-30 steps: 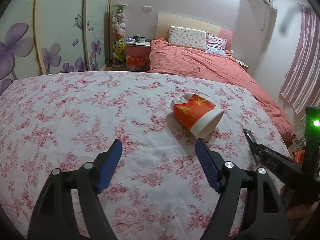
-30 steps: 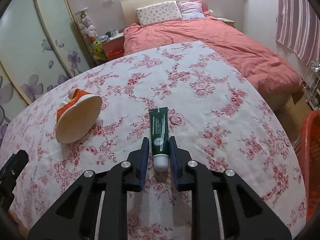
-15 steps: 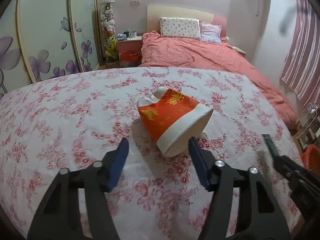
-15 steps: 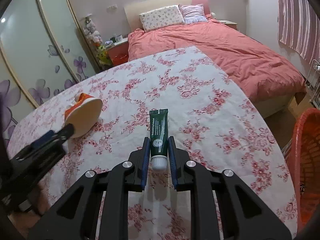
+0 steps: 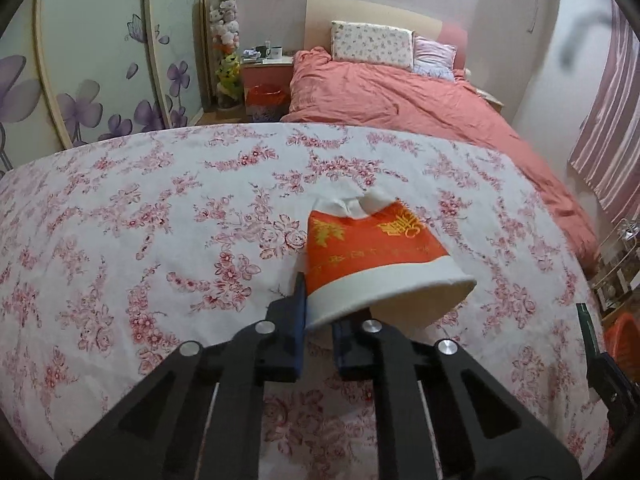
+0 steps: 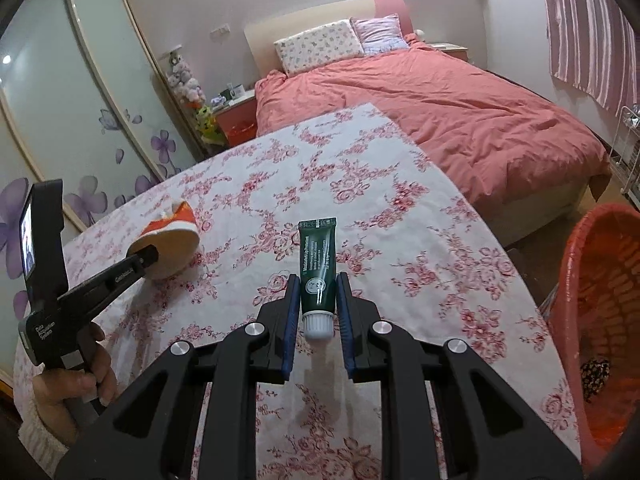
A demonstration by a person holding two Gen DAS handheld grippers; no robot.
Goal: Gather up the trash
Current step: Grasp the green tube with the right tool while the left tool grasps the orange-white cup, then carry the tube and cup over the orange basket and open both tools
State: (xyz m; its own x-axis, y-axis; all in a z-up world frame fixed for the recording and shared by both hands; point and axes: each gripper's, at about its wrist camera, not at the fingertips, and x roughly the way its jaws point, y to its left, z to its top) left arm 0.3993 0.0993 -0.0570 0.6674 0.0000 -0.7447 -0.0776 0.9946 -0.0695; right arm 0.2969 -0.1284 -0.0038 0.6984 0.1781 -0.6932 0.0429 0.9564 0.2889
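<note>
Trash is being gripped at both ends of the floral-clothed tabletop (image 5: 160,208): a crumpled orange-and-white paper cup (image 5: 372,256) and a dark green squeeze tube with a white cap (image 6: 318,268). The left gripper (image 5: 318,320) has just been closing its blue-padded fingers (image 5: 298,320), and they are now pinching the white rim of the cup, which is lying on its side with its open mouth facing the camera. The right gripper (image 6: 318,312) is clamping the tube near its cap, its fingers (image 6: 291,320) pressing both sides, the tube pointing away over the cloth. In the right wrist view a hand (image 6: 68,384) is grasping the left gripper's handle, and an orange mesh basket (image 6: 592,320) is standing just beside the tabletop's right edge.
</note>
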